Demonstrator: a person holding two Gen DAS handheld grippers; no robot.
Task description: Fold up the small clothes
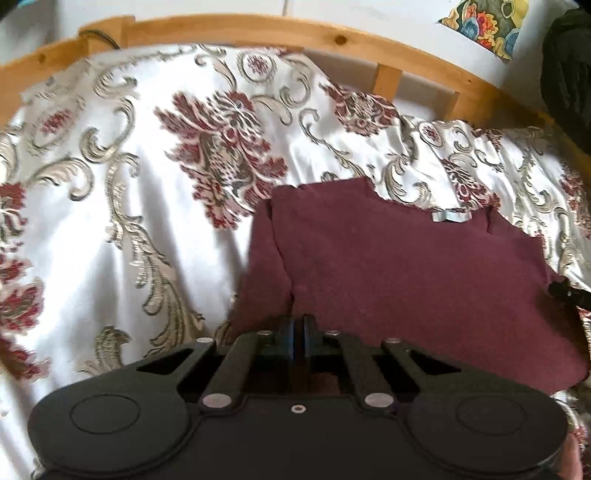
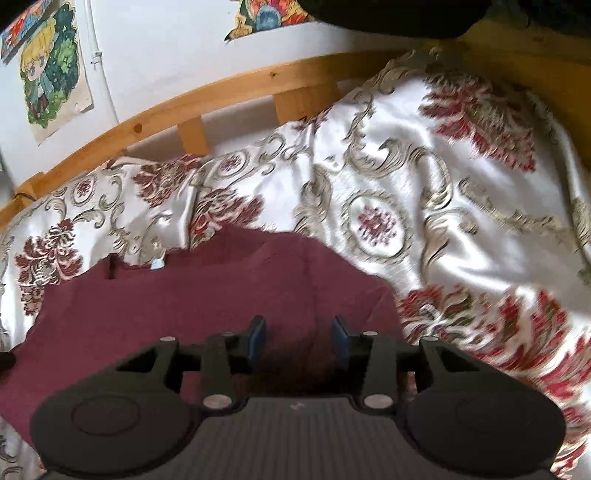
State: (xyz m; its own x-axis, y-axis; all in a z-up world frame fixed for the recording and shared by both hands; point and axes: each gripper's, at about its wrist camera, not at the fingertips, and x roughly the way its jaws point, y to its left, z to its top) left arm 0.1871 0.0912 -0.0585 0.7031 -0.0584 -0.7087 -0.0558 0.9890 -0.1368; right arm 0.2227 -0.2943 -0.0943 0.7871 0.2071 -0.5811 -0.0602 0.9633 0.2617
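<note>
A maroon top (image 1: pixel 406 280) lies flat on the patterned bedspread, its pale neck label (image 1: pixel 448 216) at the far edge. One sleeve is folded in along its left side. My left gripper (image 1: pixel 297 325) is shut, its pads together at the garment's near left part; I cannot tell whether cloth is pinched between them. In the right wrist view the same top (image 2: pixel 207 295) fills the lower left, with the label (image 2: pixel 158 264) at its far edge. My right gripper (image 2: pixel 298 332) is open just over the near right part of the top, with cloth beneath the gap and nothing pressed by the blue pads (image 2: pixel 256 338).
A white satin bedspread (image 1: pixel 122 206) with red flowers and grey scrolls covers the bed. A wooden bed rail (image 1: pixel 229 31) runs along the far side against a white wall with posters (image 2: pixel 51 70). A dark bulky object (image 1: pixel 569 81) sits at the far right.
</note>
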